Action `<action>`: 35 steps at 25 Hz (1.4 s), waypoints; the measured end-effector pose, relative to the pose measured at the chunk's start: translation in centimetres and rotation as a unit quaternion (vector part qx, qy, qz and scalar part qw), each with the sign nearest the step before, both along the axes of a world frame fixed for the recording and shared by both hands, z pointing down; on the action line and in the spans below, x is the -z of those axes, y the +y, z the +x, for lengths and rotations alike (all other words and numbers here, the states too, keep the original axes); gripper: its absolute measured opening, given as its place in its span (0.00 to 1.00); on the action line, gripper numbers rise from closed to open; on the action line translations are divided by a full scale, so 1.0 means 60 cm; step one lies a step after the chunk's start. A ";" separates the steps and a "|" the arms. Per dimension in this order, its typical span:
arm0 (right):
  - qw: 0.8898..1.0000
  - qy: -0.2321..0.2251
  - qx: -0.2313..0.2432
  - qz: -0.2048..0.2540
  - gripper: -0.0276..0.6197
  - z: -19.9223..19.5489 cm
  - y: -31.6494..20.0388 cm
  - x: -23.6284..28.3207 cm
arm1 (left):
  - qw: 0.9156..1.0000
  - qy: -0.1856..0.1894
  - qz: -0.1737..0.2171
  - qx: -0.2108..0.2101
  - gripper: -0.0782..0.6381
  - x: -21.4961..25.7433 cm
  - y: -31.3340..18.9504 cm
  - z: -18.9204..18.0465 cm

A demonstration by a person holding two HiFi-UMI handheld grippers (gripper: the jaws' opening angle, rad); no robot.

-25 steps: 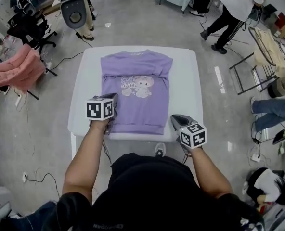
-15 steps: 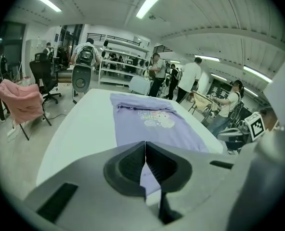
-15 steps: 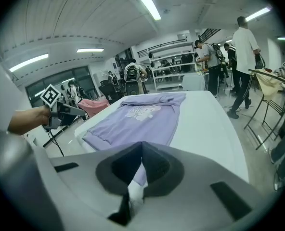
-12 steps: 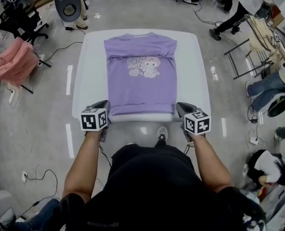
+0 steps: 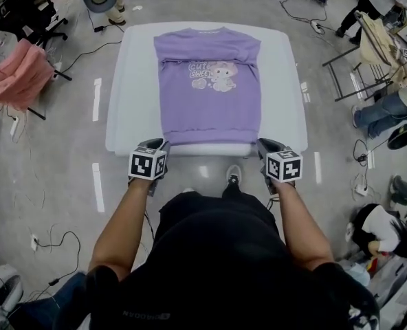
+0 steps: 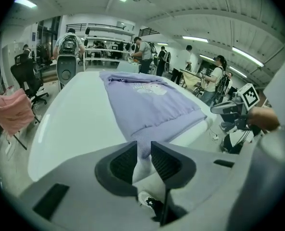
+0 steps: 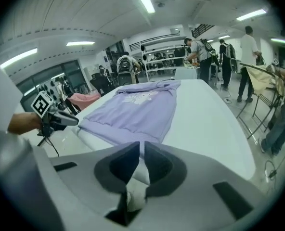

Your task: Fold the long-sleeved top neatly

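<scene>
Top [image 5: 207, 81] lies flat and front-up on the table [image 5: 135, 81], collar at the far end, hem along the near edge, cartoon print on the chest. No sleeve sticks out at either side, so they seem already folded in; a crease runs across at shoulder level.

Left gripper [image 5: 157, 145] sits at the hem's left corner. Its jaws have just been opening and stand clearly apart, the corner of the cloth lying in the gap with neither pad pressing on it. Right gripper [image 5: 265, 145] sits at the right corner. Its jaws have also just been opening, but only to a narrow slit, with the hem's corner right at the tips and, as far as I can judge, let go.

My reading: the sides are done and the lengthwise fold comes next. That calls for both grippers to nip the hem corners together and carry them evenly toward the collar, keeping the edge straight.

How the sleeves lie cannot be seen. The grippers cover the table's near corners. People and a pink cloth [image 5: 18, 81] stand well off.
</scene>
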State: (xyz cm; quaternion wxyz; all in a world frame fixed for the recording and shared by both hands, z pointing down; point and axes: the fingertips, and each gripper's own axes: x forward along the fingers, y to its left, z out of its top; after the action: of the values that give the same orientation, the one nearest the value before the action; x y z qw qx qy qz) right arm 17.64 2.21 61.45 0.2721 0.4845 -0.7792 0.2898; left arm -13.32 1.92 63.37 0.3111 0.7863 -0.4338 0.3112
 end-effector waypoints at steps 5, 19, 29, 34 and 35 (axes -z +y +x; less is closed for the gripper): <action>0.989 0.106 0.106 0.017 0.17 -0.015 0.016 -0.024 | 0.997 -0.060 0.009 -0.048 0.25 -0.022 0.008 -0.003; 0.927 0.271 0.252 0.065 0.18 -0.017 0.008 -0.043 | 0.982 -0.144 0.015 -0.125 0.28 -0.042 0.026 0.001; 0.778 0.409 0.466 0.099 0.21 -0.011 0.021 -0.077 | 0.932 -0.234 0.042 -0.274 0.28 -0.051 0.024 0.017; 0.734 0.429 0.513 0.118 0.20 -0.026 0.016 -0.071 | 0.915 -0.260 0.059 -0.302 0.28 -0.041 0.013 0.012; 0.726 0.432 0.522 0.119 0.20 -0.027 0.015 -0.072 | 0.912 -0.263 0.061 -0.308 0.28 -0.040 0.011 0.013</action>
State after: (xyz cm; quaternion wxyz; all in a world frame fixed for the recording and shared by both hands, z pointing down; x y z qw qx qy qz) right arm 15.99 3.12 65.75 0.6277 0.1028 -0.7355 -0.2335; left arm -12.52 2.59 65.74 0.0258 0.7883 -0.2542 0.5597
